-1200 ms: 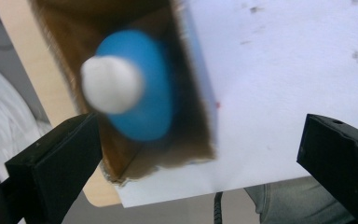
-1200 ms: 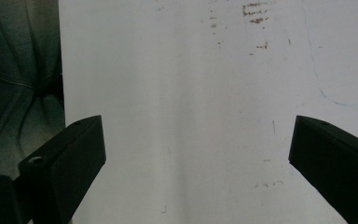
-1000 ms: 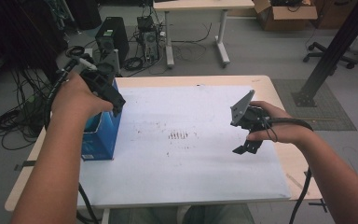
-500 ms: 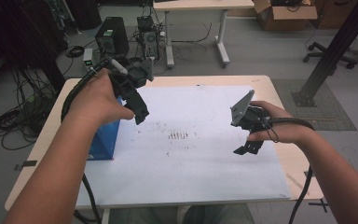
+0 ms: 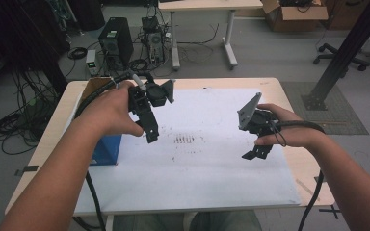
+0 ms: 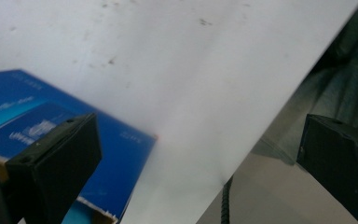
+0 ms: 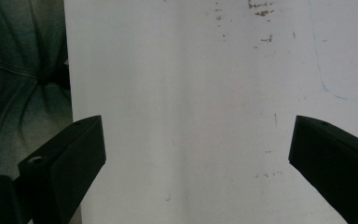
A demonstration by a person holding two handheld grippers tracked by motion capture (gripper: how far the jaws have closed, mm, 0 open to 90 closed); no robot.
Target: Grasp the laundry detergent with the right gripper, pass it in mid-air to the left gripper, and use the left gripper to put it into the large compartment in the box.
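**Ana:** Hovering over the white sheet-covered bench (image 5: 212, 168) we have both tools, and neither one is carrying anything. The left gripper (image 5: 150, 126) hangs just beside the blue printed cardboard box (image 5: 107, 149), its jaws spread wide with nothing between them.

**Ben:** And where's that box sitting?

**Ana:** At the bench's left edge, partly under the person's left hand (image 5: 110, 109) from above. In the left gripper view the blue box (image 6: 51, 116) lies flat, with a brown raw card edge showing at its near side.

**Ben:** The right gripper (image 5: 256, 147)?

**Ana:** Well apart from it, over the right half of the sheet, equally wide open and empty.

**Ben:** How will that box behave?

**Ana:** I'd judge it light and fairly stiff, though thin card can dent under a hard squeeze. The printed face looks smooth, so possibly a bit slippery. Best bet: set the fingers (image 6: 56, 163) across two opposite side walls near a corner, where card resists crushing, not across the broad panel.
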